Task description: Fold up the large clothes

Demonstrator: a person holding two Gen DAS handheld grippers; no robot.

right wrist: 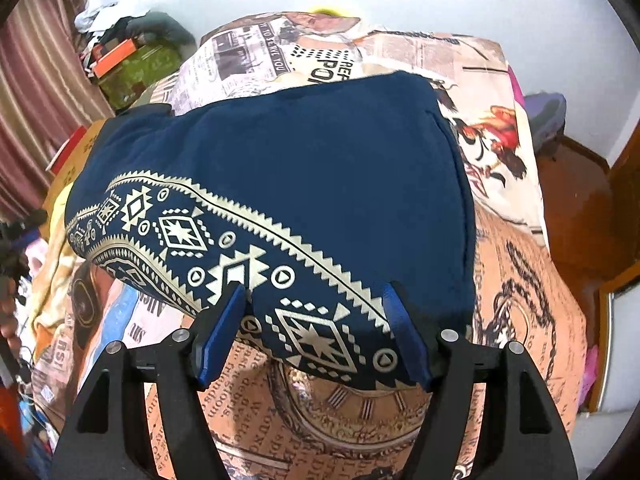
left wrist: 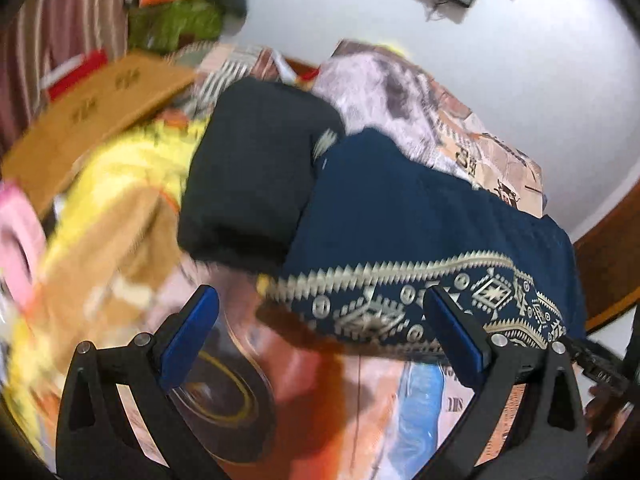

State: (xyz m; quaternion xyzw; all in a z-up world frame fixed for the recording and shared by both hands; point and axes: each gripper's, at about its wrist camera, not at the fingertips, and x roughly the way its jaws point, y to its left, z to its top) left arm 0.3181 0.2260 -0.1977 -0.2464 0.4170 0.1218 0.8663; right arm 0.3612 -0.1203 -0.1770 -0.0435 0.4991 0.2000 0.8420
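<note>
the navy garment [right wrist: 304, 168] lies folded on the bed [right wrist: 520, 280], on a newspaper-print sheet, its cream geometric border [right wrist: 224, 240] running along the near edge. in the right wrist view the right gripper [right wrist: 316, 332] points down at that near edge; its blue fingers [right wrist: 220, 328] stand apart on either side of the border, and the cloth lies between them, but whether the pads press on it is hard to tell, since the right finger's tip overlaps the hem. the garment's far left corner is cut off by clutter at the bedside.

the left wrist view is smeared with blur. the left gripper [left wrist: 320, 336] hangs over the sheet with its fingers [left wrist: 188, 336] wide apart and nothing between them; the right finger overlaps the border's end. behind lie a black folded garment [left wrist: 256, 168], a yellow cloth [left wrist: 132, 168] and a greyish fuzzy blanket [left wrist: 380, 92], their edges too blurred to trace.
</note>
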